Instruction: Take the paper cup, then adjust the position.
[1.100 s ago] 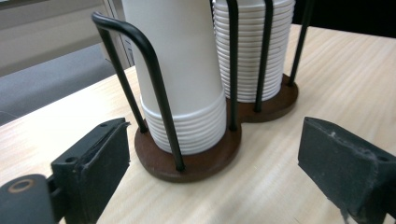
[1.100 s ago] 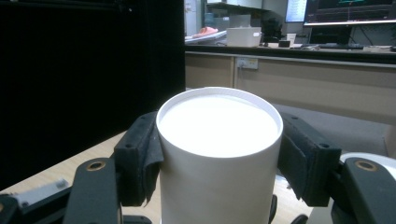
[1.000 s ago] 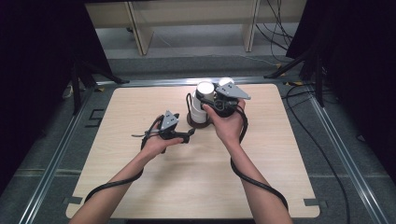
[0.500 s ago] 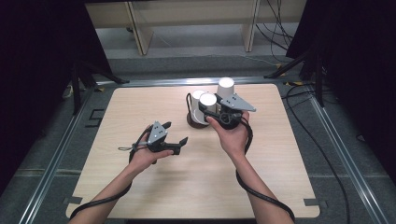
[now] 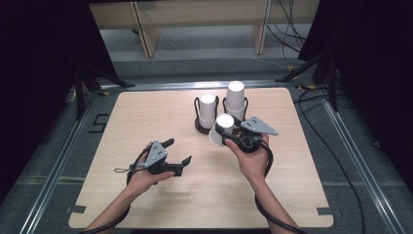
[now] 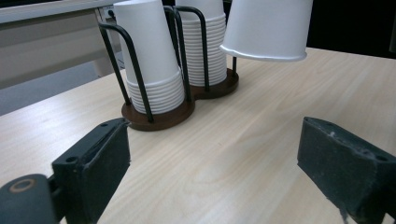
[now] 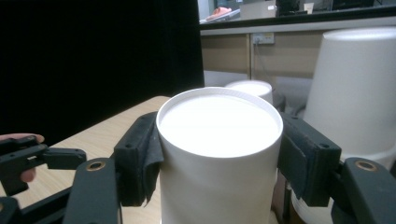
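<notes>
clamping an upturned paper cup point(image 5: 220, 129), right gripper point(image 5: 234, 136); left gripper point(image 5: 176, 152) gapes empty.

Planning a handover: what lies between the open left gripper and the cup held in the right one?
Nothing: in the high view, bare table separates the left gripper from the cup in the right gripper.

No writing, label, brand or number can be read anywhere. The white paper cups point(image 6: 152, 51) are plain. The wooden surface point(image 5: 146, 117) bears no markings either.
</notes>
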The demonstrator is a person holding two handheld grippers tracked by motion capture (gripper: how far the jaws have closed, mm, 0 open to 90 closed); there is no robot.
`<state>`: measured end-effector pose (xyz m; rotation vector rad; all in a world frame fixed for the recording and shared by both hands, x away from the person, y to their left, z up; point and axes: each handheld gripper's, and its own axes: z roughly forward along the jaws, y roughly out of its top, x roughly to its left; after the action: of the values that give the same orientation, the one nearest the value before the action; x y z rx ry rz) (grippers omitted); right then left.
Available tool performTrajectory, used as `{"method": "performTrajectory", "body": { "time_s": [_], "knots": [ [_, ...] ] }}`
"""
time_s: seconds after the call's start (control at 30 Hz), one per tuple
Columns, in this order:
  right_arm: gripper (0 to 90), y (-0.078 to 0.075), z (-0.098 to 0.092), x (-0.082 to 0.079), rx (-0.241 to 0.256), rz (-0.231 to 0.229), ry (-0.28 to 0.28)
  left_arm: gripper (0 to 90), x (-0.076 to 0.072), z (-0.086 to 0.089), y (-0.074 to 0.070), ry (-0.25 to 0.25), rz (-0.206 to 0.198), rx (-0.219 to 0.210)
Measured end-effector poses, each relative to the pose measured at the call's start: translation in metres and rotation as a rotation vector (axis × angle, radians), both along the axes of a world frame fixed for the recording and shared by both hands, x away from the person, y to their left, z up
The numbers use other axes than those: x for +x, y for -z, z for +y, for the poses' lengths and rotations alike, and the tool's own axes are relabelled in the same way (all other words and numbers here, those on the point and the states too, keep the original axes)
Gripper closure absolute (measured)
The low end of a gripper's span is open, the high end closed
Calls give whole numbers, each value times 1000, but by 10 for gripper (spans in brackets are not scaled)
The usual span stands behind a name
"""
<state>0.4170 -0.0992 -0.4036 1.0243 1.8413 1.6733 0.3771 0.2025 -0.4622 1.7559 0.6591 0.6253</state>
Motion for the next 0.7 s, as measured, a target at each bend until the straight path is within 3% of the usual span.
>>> {"method": "performTrajectory", "body": {
  "time_s": [0.07,0.1,0.23,0.3,0.37,0.6,0.67,0.7],
  "knots": [
    [352,5,-3,-3,0,16,2,91,-1,0,2,6,-9,-9],
    [352,8,-4,-4,-5,13,1,91,-6,3,3,1,1,17],
    [352,12,-6,-9,13,11,2,90,-11,7,7,2,-1,14],
    [352,12,-7,-10,-1,7,13,89,-12,7,8,2,-4,10],
    [352,12,-5,-13,24,12,-6,89,-15,10,7,1,5,23],
    [352,14,4,-15,21,11,-27,86,-17,10,6,7,-7,3],
    [352,15,9,-14,50,27,-37,81,-18,9,5,18,2,23],
    [352,15,9,-12,47,12,-34,80,-18,6,5,31,-2,22]
  ]
}}
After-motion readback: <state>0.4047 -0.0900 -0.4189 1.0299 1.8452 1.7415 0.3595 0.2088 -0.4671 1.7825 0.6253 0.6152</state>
